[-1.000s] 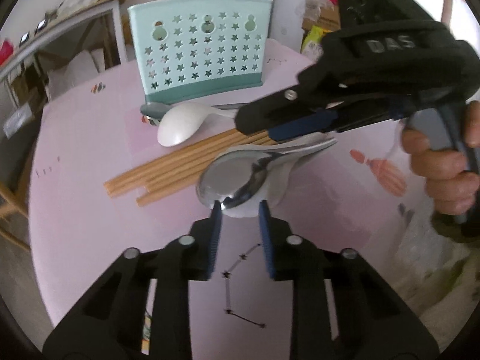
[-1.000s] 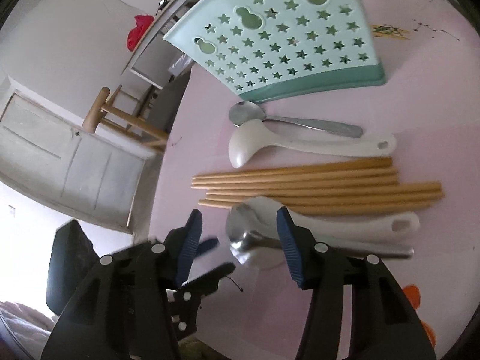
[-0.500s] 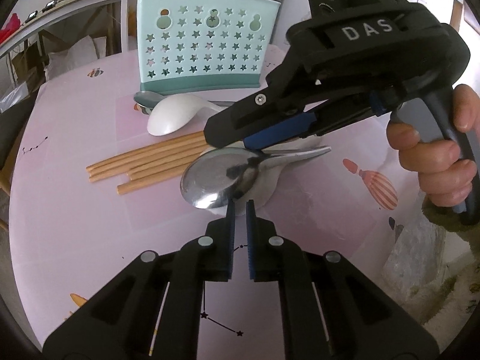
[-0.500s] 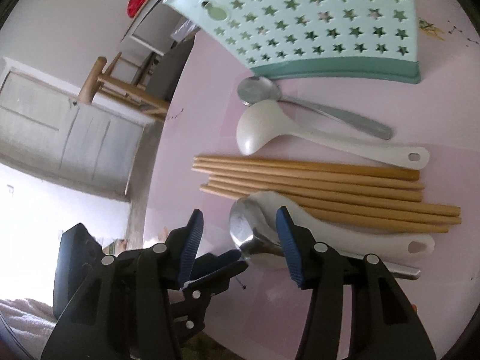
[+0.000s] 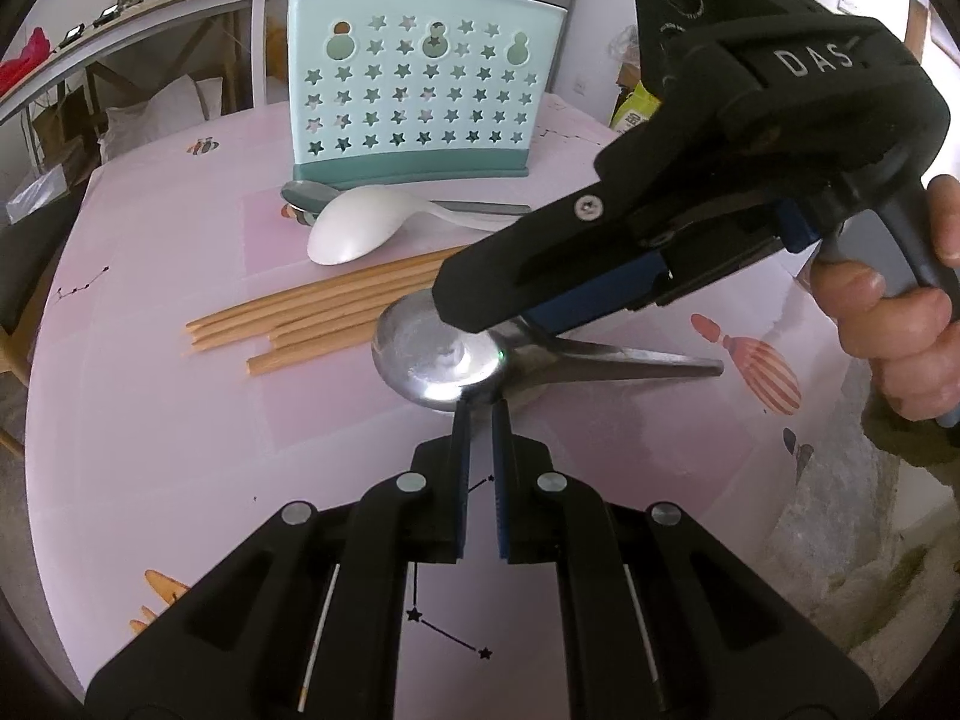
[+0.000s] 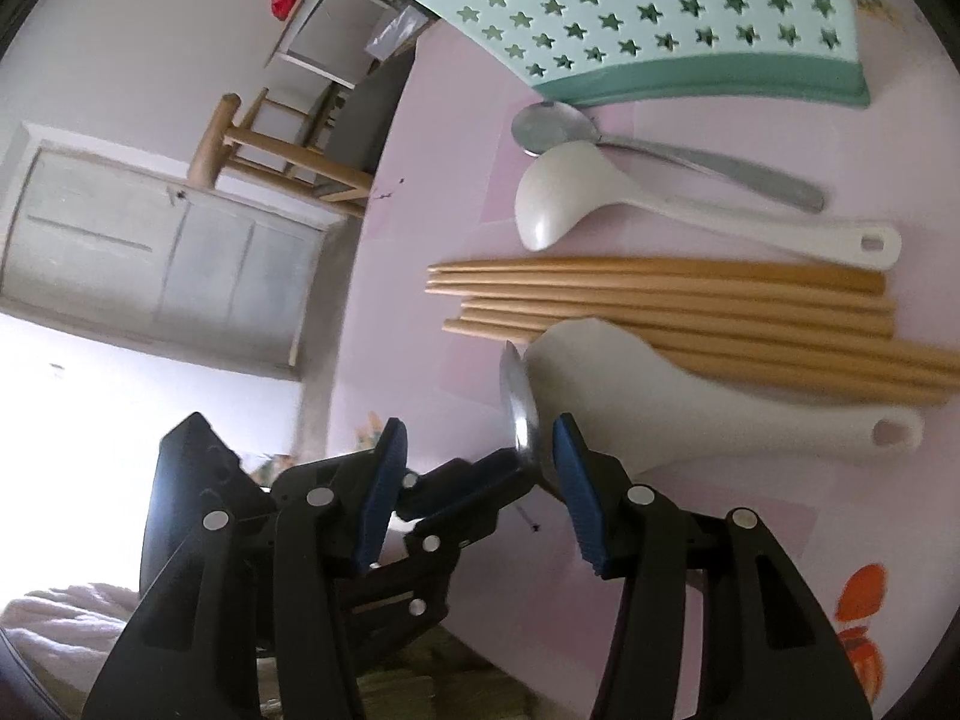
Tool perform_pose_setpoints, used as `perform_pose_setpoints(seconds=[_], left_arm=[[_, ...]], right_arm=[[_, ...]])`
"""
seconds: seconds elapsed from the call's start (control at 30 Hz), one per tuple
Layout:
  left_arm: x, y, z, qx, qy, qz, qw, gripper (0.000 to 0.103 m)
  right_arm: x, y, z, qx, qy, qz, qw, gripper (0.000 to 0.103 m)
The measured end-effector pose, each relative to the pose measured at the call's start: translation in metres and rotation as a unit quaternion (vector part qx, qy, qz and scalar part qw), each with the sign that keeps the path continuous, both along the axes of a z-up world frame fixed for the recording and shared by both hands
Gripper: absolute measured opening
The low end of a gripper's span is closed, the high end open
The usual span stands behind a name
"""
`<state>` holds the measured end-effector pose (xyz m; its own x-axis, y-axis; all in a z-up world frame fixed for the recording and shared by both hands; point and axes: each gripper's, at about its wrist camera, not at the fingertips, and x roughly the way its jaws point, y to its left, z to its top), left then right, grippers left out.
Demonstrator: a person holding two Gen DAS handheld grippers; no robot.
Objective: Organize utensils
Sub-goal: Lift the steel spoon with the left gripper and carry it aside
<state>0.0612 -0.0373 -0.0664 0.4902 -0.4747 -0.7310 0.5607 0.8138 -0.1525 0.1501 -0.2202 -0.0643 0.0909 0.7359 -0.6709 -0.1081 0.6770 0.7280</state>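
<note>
Now your left gripper (image 5: 479, 414) pinches the steel spoon's (image 5: 441, 357) near rim, tipping it; your right gripper (image 6: 477, 468) stands half-open around it.

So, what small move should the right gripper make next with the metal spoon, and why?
Probably close the right gripper on the metal spoon. The left gripper, whose jaws have just been closing, pinches the bowl's rim and holds it tilted up by the white spoon. The right gripper's jaws, also just closing, stand open around that raised bowl. A second grip would steady it.
</note>
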Motion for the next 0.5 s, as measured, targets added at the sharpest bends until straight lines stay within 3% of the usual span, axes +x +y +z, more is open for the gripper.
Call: perform_pose_setpoints(seconds=[0.23,0.5], left_arm=[[-0.006,0.017,0.003,0.010,-0.001,0.003,0.9999,0.006],[-0.013,0.048,0.008,0.012,0.012,0.029,0.9994,0.007]], right_arm=[[-0.012,0.005,-0.005,0.039,0.015,-0.001,0.999,0.046],[-0.029,0.008,-0.007,0.043,0.015,-0.006,0.999,0.046]])
